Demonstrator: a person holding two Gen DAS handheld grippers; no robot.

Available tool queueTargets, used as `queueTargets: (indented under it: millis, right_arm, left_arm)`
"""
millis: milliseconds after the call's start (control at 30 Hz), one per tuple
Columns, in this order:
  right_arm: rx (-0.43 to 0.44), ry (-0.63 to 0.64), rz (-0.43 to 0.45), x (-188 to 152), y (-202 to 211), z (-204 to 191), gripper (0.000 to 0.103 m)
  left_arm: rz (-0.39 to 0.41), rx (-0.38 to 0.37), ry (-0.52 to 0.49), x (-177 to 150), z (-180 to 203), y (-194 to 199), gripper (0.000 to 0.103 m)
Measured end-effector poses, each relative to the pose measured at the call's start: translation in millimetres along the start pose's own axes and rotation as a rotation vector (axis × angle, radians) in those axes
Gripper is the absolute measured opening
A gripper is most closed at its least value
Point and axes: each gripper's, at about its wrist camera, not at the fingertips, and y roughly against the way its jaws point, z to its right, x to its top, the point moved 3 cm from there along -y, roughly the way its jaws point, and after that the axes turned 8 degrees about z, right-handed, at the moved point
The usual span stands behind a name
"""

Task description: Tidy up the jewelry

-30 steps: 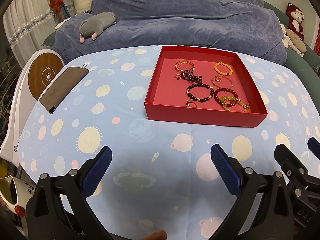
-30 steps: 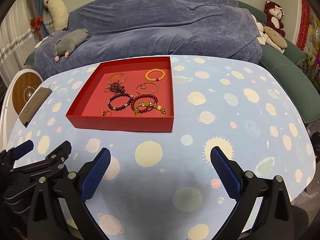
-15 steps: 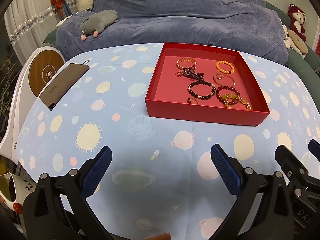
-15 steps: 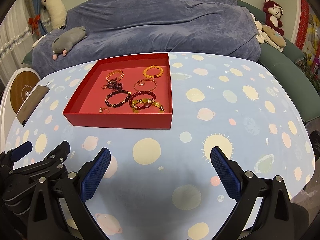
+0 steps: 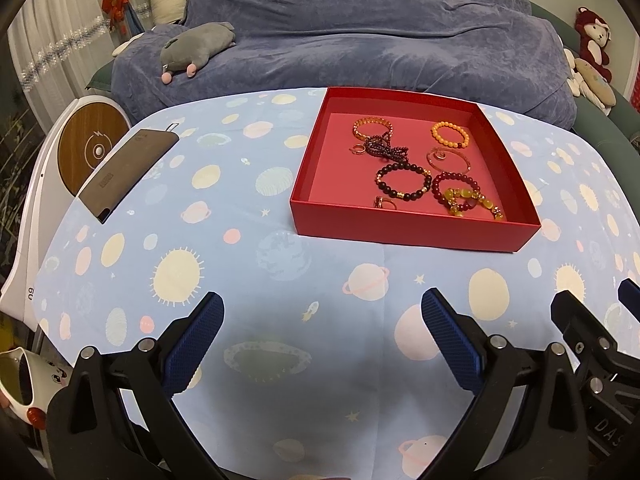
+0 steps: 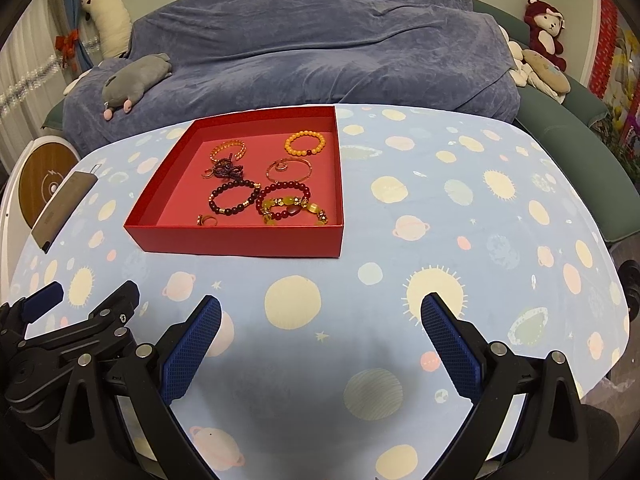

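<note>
A shallow red box (image 5: 412, 230) (image 6: 236, 242) sits on the planet-print tablecloth with several bracelets and rings inside. Among them are an orange bead bracelet (image 5: 449, 134) (image 6: 305, 143), a dark bead bracelet (image 5: 403, 181) (image 6: 234, 197), a red bead bracelet with yellow stones (image 5: 460, 196) (image 6: 286, 204), a gold bangle (image 5: 448, 159) (image 6: 289, 169) and a small ring (image 5: 385, 203) (image 6: 207, 221). My left gripper (image 5: 322, 316) hangs open over the near cloth, well short of the box. My right gripper (image 6: 320, 316) is open too, to the right of the left one (image 6: 72, 320).
A brown flat case (image 5: 126, 170) (image 6: 64, 204) lies at the table's left edge beside a white stand with a round wooden disc (image 5: 90, 148). A blue-covered sofa (image 5: 360, 28) with plush toys (image 5: 198, 48) runs behind the table. A white mug (image 5: 18, 380) is at lower left.
Both grippers have drawn back and risen a little, so the red box looks smaller and farther. Jaws stay open; the jewelry has not moved.
</note>
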Motion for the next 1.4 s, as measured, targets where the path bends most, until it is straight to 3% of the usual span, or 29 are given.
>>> queueTargets:
  millis: [1400]
  right_arm:
    - [-0.01,0.0,0.0,-4.6,-0.4,9.4,0.096]
  left_arm:
    - [-0.002,0.011,0.0,-2.0,1.4,-2.1,0.095]
